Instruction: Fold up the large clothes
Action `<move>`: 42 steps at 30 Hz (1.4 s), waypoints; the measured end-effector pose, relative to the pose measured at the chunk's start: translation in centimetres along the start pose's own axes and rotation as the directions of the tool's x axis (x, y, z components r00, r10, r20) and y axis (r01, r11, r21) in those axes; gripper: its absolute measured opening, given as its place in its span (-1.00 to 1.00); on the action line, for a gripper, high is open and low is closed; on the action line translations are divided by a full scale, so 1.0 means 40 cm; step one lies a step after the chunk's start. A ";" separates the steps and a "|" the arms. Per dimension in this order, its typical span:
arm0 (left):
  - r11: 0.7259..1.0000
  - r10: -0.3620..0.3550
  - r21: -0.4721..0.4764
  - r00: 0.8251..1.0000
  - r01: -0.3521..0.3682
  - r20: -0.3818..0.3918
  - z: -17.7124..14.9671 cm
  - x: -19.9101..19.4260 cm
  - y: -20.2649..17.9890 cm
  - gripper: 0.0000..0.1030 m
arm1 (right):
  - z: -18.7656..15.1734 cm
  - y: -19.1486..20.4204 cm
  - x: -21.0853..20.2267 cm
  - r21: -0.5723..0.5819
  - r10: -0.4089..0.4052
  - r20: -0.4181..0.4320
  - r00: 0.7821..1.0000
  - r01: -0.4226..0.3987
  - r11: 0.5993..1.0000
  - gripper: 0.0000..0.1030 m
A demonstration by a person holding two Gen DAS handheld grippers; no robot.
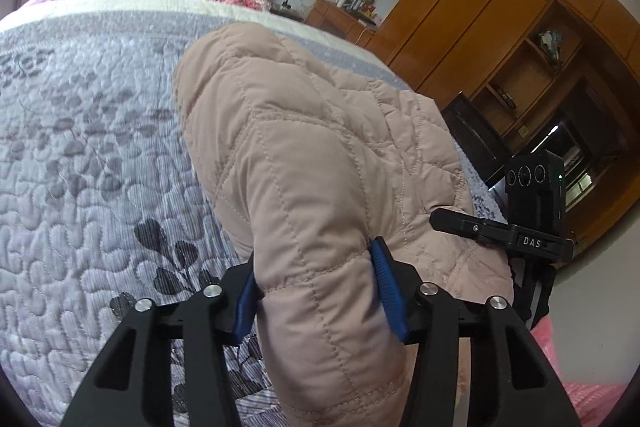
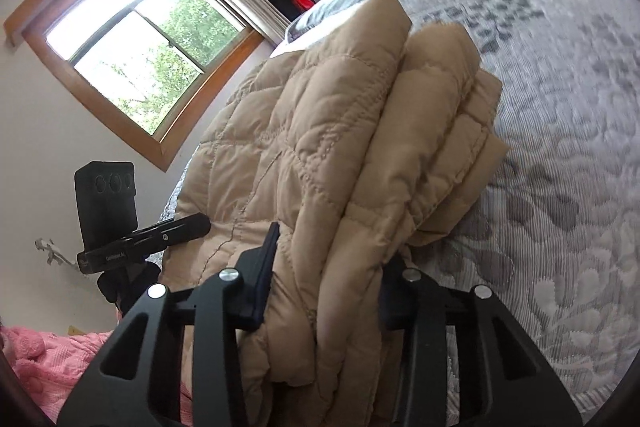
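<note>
Bedroom, quilted bed [image 1: 80, 155]: we pinch the folded coat [image 1: 312, 155] in both claws.

Our left claw [image 1: 316, 287] and right claw [image 2: 326, 287] each clamp one end of the thick bundle, probably so its layers stay stacked as it clears the bed near its front edge. Left view shows the wardrobe [image 1: 500, 7]; right view shows the window [image 2: 140, 39] and the stacked folds.

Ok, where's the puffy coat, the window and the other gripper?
puffy coat [image 1: 312, 163], left wrist view, on its quilted middle.
window [image 2: 136, 39], right wrist view, on the glass pane.
left gripper [image 2: 188, 225], right wrist view, near its black finger's tip.
</note>
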State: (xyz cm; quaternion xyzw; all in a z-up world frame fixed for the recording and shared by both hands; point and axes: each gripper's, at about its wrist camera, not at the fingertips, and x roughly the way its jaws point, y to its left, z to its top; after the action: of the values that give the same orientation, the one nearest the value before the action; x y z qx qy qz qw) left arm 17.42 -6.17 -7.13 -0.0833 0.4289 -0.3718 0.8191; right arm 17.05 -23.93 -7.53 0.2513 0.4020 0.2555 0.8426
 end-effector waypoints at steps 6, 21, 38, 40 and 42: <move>0.999 0.031 -0.007 0.998 -0.031 0.054 0.055 -0.050 0.023 0.01 | 0.079 0.047 0.015 -0.081 -0.004 0.012 1.000 0.005 0.997 -0.27; 0.982 0.181 -0.099 0.960 -0.163 0.215 0.332 -0.059 0.285 0.01 | 0.443 0.081 0.326 -0.164 -0.006 -0.031 0.999 0.001 0.987 -0.27; 0.953 0.266 -0.186 0.956 -0.240 0.127 0.315 0.033 0.471 0.15 | 0.469 -0.119 0.531 0.120 0.048 -0.132 0.990 -0.033 0.992 0.25; 0.947 0.286 -0.190 0.950 -0.260 0.126 0.308 0.015 0.457 0.24 | 0.467 -0.100 0.503 0.107 0.020 -0.128 0.992 -0.007 0.994 0.30; 0.940 0.312 -0.184 0.941 -0.286 0.129 0.297 -0.004 0.439 0.28 | 0.460 -0.074 0.467 0.089 -0.010 -0.118 0.993 0.021 0.996 0.35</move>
State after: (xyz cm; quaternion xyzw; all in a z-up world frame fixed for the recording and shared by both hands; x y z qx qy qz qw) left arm 35.89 4.25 -7.66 -0.1124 0.4002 -0.1987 0.8876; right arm 42.75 -18.33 -9.52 0.2706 0.4637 0.2448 0.8074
